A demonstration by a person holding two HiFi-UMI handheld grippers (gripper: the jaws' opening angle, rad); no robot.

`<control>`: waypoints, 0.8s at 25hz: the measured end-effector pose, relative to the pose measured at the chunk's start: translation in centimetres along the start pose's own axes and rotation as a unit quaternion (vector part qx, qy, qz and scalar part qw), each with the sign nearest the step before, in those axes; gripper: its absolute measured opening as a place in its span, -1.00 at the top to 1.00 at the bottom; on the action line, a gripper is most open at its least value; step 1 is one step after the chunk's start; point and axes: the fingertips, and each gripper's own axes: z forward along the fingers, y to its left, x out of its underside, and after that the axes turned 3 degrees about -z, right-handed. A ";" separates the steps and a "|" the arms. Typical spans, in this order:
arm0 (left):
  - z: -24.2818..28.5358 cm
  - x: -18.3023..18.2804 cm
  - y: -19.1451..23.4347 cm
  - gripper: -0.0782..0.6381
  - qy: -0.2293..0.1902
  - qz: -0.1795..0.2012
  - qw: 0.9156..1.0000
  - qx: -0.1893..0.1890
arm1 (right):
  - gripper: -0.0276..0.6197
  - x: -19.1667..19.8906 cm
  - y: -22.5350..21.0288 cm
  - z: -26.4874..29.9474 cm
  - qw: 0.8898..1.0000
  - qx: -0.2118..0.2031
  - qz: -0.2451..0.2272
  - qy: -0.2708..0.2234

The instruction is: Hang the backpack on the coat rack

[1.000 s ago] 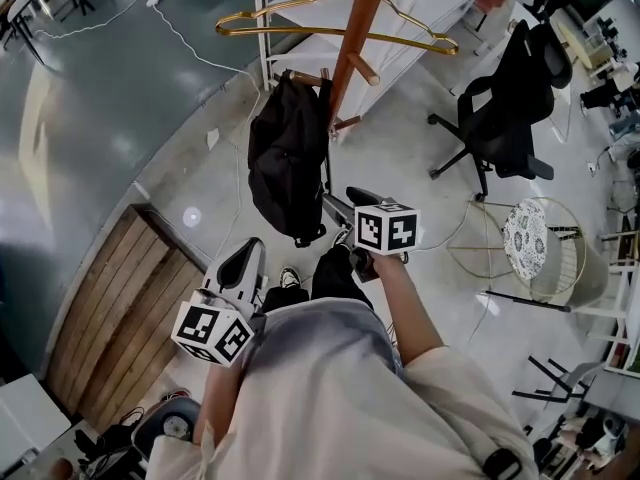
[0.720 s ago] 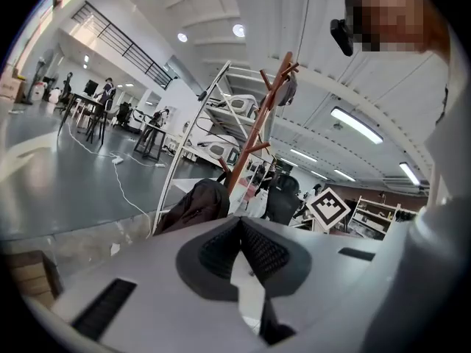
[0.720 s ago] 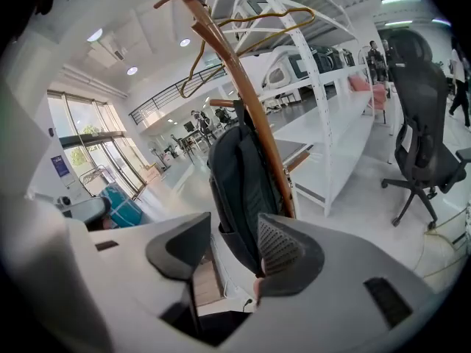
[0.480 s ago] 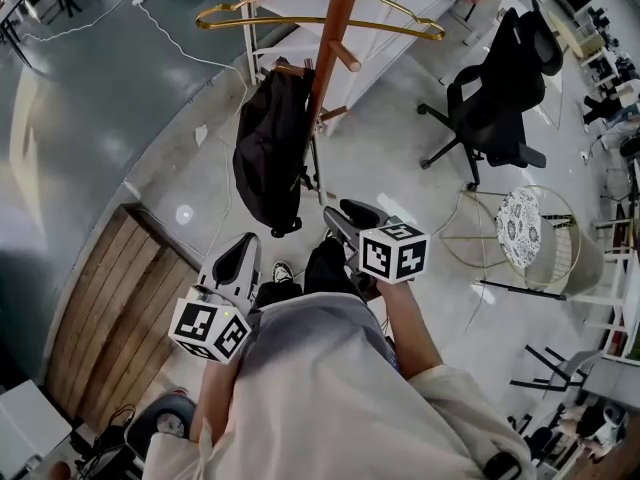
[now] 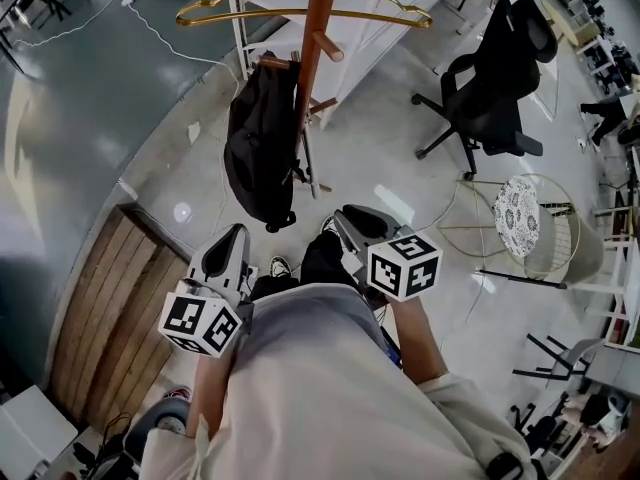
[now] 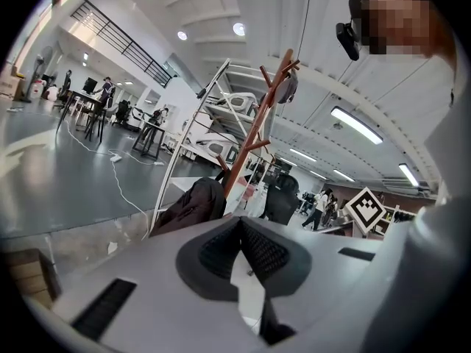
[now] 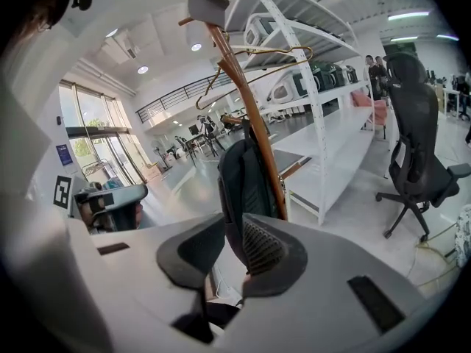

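Backpack point(image 5: 258, 153), black, was seen hung by its top from a low peg point(image 5: 275, 64) of the wooden coat rack point(image 5: 315, 28), well apart from both grippers. Nothing was held: the left gripper point(image 5: 230, 236) had its jaws brought together, and the right gripper point(image 5: 352, 216) had just been closing its jaws to a narrow gap. Slippage was judged the main risk, since a shallowly caught strap could let the bag drop, or its one-sided weight could tip the rack.

The backpack point(image 5: 258, 153) hangs off the floor on the left side of the coat rack point(image 5: 311, 48). A hanger point(image 5: 240, 12) hangs across the rack above it. Shelves point(image 5: 390, 23) stand behind, a chair point(image 5: 490, 88) to the right, and boards point(image 5: 120, 308) lie on the floor at lower left.
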 end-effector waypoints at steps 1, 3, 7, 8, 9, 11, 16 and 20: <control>0.1 -0.1 -0.1 0.76 0.001 0.001 1.000 0.001 | 0.68 -0.2 0.1 -0.3 1.000 0.001 -0.001 -0.005; 0.4 -0.6 -0.3 0.76 0.001 0.009 1.000 0.001 | 0.69 -0.9 0.0 -0.9 1.000 0.006 -0.007 -0.016; 0.8 -1.3 -0.4 0.76 0.006 0.024 1.000 -0.012 | 0.76 -2.1 -0.6 -2.1 0.998 0.031 -0.031 -0.039; 0.7 -1.2 -0.4 0.76 0.008 0.025 1.000 -0.014 | 0.79 -2.2 -0.8 -2.4 0.998 0.037 -0.036 -0.044; 0.7 -1.1 -0.4 0.76 0.010 0.025 0.999 -0.016 | 0.81 -2.2 -0.9 -2.8 0.997 0.043 -0.040 -0.049; 0.6 -1.0 -0.5 0.76 0.015 0.022 0.999 -0.021 | 0.85 -2.4 -1.2 -3.5 0.996 0.050 -0.044 -0.058; 0.7 -1.0 -0.3 0.77 0.022 0.025 0.999 -0.022 | 0.89 -2.5 -1.2 -4.0 0.995 0.058 -0.048 -0.067; 0.5 -1.4 0.2 0.77 0.017 0.022 0.999 -0.030 | 0.89 -2.7 -1.0 -4.2 0.993 0.069 -0.062 -0.067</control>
